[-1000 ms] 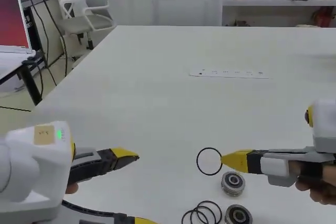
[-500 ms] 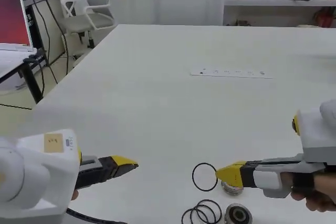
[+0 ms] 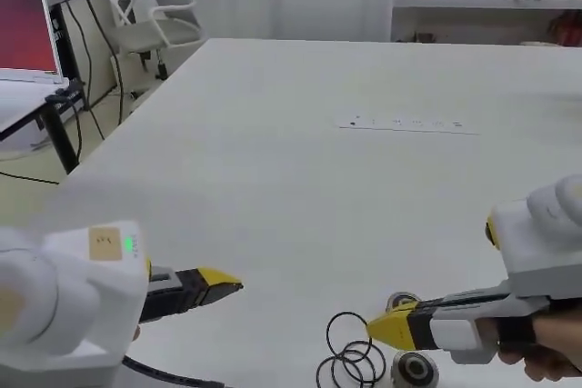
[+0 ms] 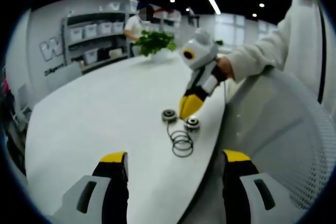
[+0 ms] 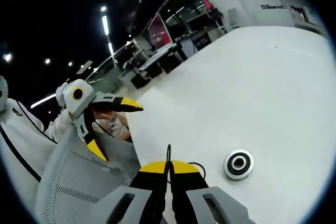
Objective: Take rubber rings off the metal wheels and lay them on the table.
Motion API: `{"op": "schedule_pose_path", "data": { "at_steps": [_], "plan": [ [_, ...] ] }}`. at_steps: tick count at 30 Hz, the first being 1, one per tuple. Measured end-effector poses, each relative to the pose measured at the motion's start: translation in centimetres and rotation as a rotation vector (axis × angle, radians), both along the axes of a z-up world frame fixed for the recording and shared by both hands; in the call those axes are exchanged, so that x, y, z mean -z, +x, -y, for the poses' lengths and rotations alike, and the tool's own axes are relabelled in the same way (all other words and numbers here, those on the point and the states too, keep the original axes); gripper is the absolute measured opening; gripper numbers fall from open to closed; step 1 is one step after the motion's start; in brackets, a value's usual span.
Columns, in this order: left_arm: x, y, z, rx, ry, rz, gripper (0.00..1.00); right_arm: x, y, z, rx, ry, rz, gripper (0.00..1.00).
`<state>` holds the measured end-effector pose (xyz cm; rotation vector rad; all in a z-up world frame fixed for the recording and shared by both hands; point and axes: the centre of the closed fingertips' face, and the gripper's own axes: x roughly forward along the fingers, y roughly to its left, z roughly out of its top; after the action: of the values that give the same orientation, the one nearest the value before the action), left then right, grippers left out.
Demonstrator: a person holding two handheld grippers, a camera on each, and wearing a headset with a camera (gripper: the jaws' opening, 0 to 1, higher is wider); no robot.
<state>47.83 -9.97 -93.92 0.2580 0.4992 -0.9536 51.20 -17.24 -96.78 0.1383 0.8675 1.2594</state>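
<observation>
Rubber rings (image 3: 348,368): a few lay heaped on the surface (image 3: 273,179) beside two metal wheels (image 3: 414,371), another ring (image 3: 346,329) hung clamped in the right hand-held gripper (image 5: 168,167) just over them — judged nearly laid down; left hand-held gripper (image 4: 175,157) gaped empty.

Down by the table's (image 3: 300,179) near edge, a pile of rubber rings (image 3: 350,368) lies flat, one metal wheel (image 3: 414,371) just right of it, a second wheel (image 3: 401,301) behind that. The right hand-held gripper (image 3: 369,325) points in from the right between the wheels, one ring (image 3: 331,330) pinched at its tip over the pile. The left hand-held gripper (image 3: 239,285) hangs well left.
</observation>
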Motion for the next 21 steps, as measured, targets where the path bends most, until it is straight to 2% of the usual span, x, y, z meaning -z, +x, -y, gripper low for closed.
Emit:
{"op": "schedule_pose_path", "data": {
  "at_steps": [5,9,11,17,21],
  "plan": [
    [0.2,-0.1,0.1,0.003,0.006,-0.003,0.73,0.7,-0.1,0.2,-0.011,-0.034,0.012,0.00],
    [0.3,-0.2,0.1,0.004,0.011,-0.006,0.72,1.2,-0.3,0.3,-0.010,-0.050,-0.013,0.00],
    [0.2,-0.2,0.1,0.005,0.008,-0.005,0.72,1.4,-0.6,0.3,-0.019,-0.059,-0.009,0.00],
    [0.2,-0.2,0.1,0.006,0.009,-0.004,0.70,1.9,-1.3,0.0,-0.040,-0.057,-0.032,0.00],
    [0.2,-0.1,0.1,0.002,0.008,-0.002,0.70,2.2,-0.9,0.2,-0.032,-0.065,-0.016,0.00]
  ]
}}
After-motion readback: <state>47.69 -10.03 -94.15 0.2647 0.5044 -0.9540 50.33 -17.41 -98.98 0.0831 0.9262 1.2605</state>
